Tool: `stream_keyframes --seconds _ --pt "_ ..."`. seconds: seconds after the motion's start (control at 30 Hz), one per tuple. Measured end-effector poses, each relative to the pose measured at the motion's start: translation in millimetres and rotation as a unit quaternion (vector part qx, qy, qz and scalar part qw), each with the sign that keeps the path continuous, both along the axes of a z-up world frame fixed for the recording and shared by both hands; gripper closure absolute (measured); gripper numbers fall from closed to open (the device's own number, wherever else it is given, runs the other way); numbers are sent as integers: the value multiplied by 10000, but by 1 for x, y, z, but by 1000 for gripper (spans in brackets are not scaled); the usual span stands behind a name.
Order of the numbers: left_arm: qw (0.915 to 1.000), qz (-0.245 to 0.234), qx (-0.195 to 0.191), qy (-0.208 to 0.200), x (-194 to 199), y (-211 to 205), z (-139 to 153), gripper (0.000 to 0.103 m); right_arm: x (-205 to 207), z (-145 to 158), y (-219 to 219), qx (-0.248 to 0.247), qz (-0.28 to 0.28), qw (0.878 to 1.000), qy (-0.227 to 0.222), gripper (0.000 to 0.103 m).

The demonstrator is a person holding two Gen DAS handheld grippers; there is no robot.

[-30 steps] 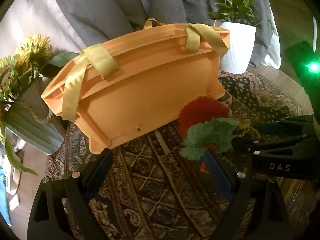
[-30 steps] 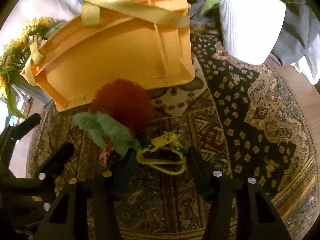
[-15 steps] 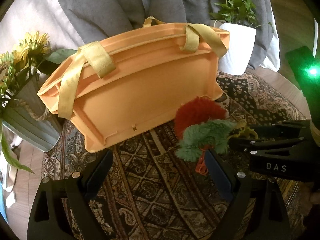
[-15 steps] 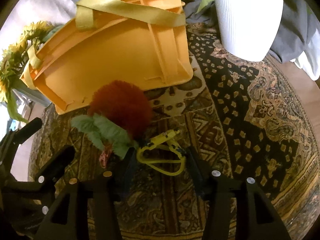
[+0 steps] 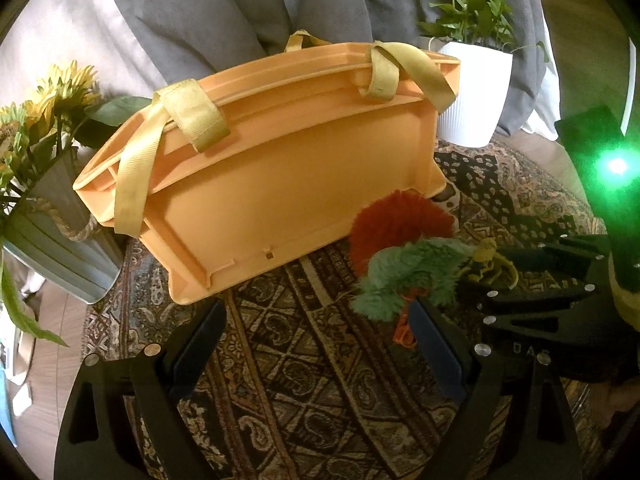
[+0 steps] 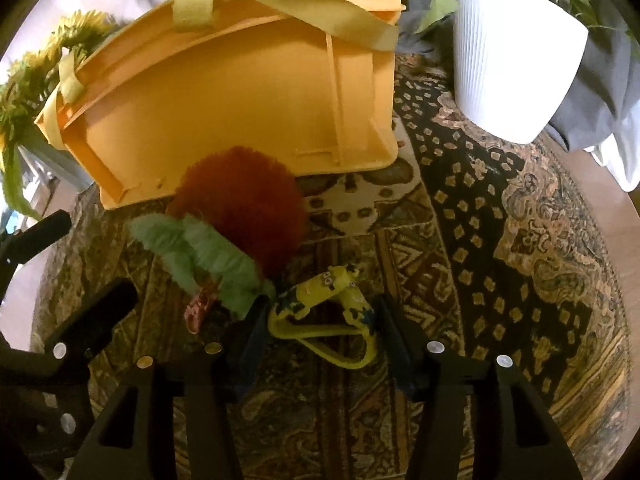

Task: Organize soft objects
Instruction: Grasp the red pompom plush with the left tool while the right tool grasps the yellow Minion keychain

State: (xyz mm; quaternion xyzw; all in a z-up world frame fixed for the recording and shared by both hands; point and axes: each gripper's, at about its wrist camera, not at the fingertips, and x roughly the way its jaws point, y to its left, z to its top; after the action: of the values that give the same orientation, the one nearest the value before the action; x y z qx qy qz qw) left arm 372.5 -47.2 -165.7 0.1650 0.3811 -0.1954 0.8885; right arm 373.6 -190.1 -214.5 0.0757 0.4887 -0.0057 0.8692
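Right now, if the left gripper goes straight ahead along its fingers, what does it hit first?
Probably the orange basket: its near wall sits dead ahead between the open left gripper fingers. Only patterned rug lies before it; depth is uncertain.

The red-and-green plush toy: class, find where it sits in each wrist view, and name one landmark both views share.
Left wrist view: the red-and-green plush toy lies right of centre on the patterned rug, just beyond the right finger.
Right wrist view: the toy lies left of centre, beyond the left finger.
Shared landmark: the orange crate right behind it.
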Motion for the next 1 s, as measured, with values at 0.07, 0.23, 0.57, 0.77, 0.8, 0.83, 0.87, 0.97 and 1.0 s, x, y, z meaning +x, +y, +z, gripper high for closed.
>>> stream_keyframes --seconds 0.07,0.23,0.57,0.77,0.8,0.83,0.87,0.97,1.0 --pt "10000 2 -2 4 0 0 0 9 -1 1 -2 61 -31 10000 23 49" --pt "10000 -9 -47 19 -1 -1 0 9 -7 5 -10 135 -127 9998 23 49" --pt "9995 -168 -255 45 -4 -15 8 9 -20 30 -24 100 -382 9989 -266 49" --pt "9988 -212 -435 102 6 -28 12 9 -23 40 -36 -19 -563 9974 -445 49" --pt "9986 -220 -460 124 8 -30 11 10 -23 41 -39 -1 -602 9971 -463 49" --pt "9984 -236 -483 162 11 -32 10 10 -23 41 -41 10 -629 9969 -470 49" --pt "9981 -259 -516 204 13 -34 8 10 -23 41 -43 23 -665 9966 -483 49" --pt "9975 -309 -585 265 18 -41 5 10 -23 40 -51 48 -749 9959 -504 49" --pt "9974 -321 -582 285 19 -45 3 11 -23 39 -53 56 -777 9957 -508 49"
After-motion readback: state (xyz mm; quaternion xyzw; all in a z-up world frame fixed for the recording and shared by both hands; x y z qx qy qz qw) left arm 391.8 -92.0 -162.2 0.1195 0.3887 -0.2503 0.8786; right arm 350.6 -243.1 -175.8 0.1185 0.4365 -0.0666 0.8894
